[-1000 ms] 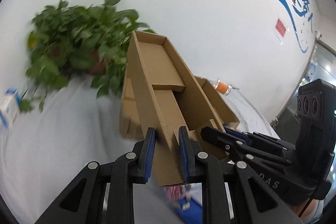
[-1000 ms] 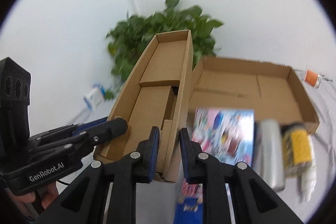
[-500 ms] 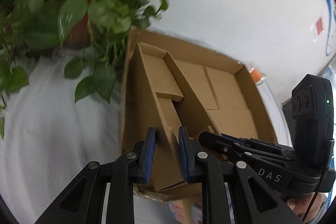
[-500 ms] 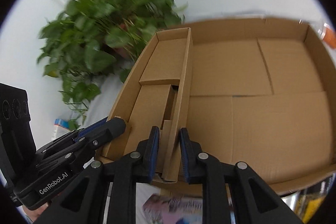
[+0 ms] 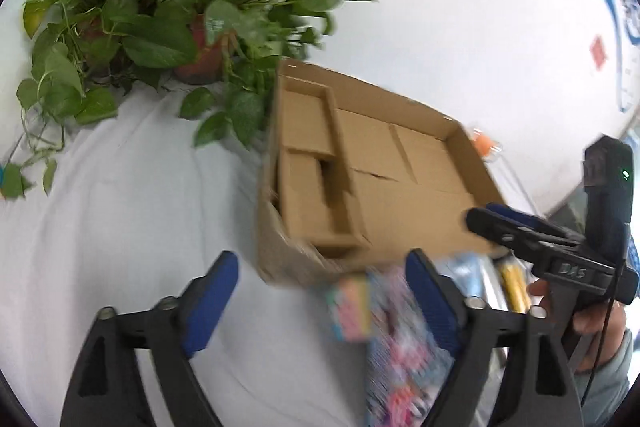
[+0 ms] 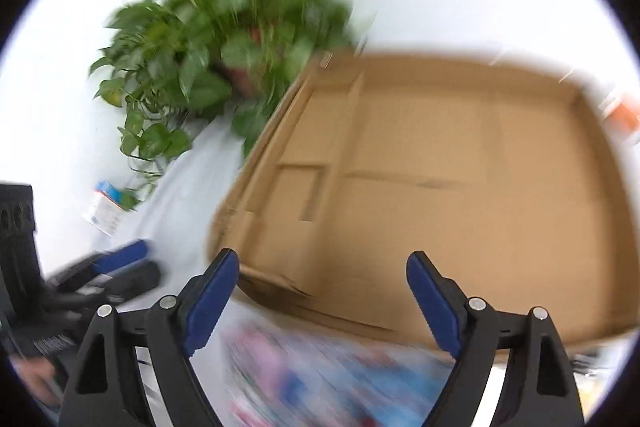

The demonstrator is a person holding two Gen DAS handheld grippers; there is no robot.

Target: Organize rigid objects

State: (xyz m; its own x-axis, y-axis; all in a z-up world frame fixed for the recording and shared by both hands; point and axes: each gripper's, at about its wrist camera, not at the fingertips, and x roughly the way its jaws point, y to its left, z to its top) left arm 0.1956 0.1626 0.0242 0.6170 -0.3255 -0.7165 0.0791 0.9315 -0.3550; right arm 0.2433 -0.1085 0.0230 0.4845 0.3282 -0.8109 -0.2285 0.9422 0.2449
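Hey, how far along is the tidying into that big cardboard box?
Done: the narrow cardboard tray lies inside the big cardboard box, along its left wall. In hand: nothing; the left gripper and right gripper are both open. Left: the colorful box and yellow item lie outside.

- Colourful package (image 5: 400, 339) – print smeared by motion; unreadable, cut off by the lower frame edge.
- Cardboard tray (image 6: 460, 187) – blurred in right wrist view; right wall cropped.
- Yellow item (image 5: 514, 283) – largely hidden behind right gripper (image 5: 520, 227); jaws' stance indeterminate.
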